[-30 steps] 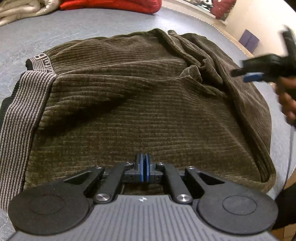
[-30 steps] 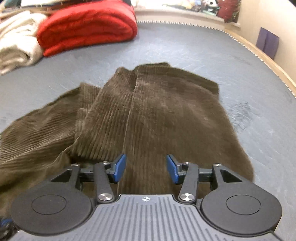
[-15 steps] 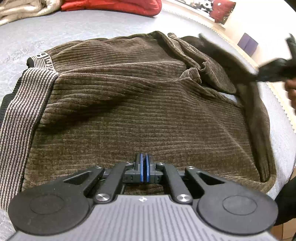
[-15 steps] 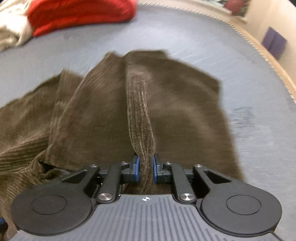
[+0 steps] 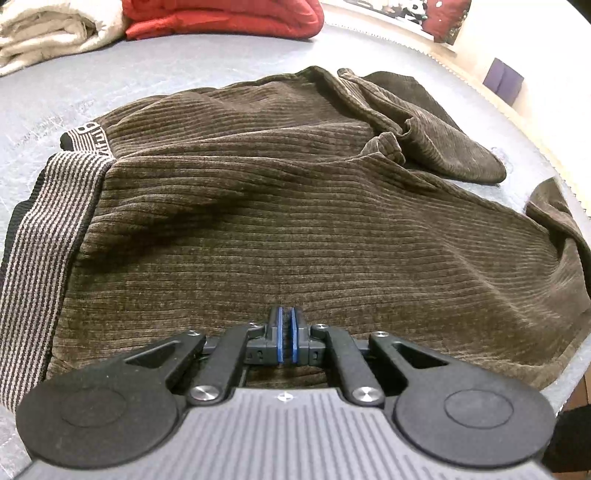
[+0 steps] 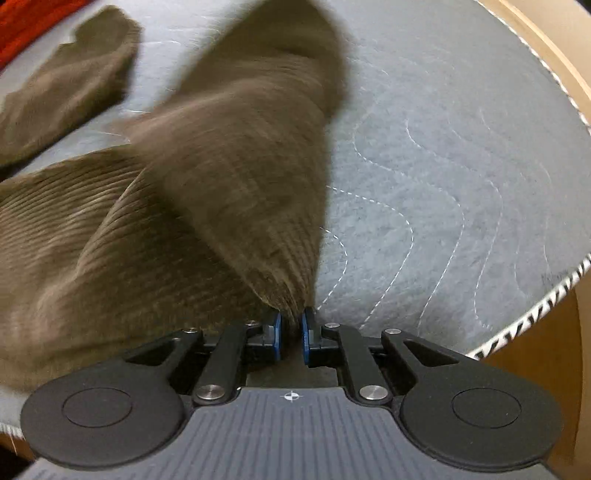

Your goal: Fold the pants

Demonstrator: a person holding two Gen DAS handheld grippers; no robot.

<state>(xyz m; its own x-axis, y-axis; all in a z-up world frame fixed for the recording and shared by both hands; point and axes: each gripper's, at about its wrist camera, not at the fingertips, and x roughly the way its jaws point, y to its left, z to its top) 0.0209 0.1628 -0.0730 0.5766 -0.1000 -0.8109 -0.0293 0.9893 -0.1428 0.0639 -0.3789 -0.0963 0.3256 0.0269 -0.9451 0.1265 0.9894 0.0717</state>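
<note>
Brown corduroy pants [image 5: 280,206] lie spread on a grey quilted mattress [image 5: 155,70], striped waistband [image 5: 40,229] at the left. My left gripper [image 5: 286,338] is shut with its pads together, resting at the near edge of the pants; I cannot tell if cloth is pinched. My right gripper [image 6: 291,332] is shut on a pant leg [image 6: 243,177], which rises from the jaws in a stretched, blurred fold. The other leg end [image 6: 70,77] lies at the upper left of the right wrist view.
A folded red blanket [image 5: 221,18] and a cream blanket [image 5: 48,29] lie at the far side. The mattress edge [image 6: 535,314] and wooden frame [image 6: 539,369] are close on the right. A purple object [image 5: 504,79] sits by the wall.
My right gripper closed on the pant leg and pulled it right and toward the near mattress edge, separating the two legs. The left gripper stayed put, shut.
</note>
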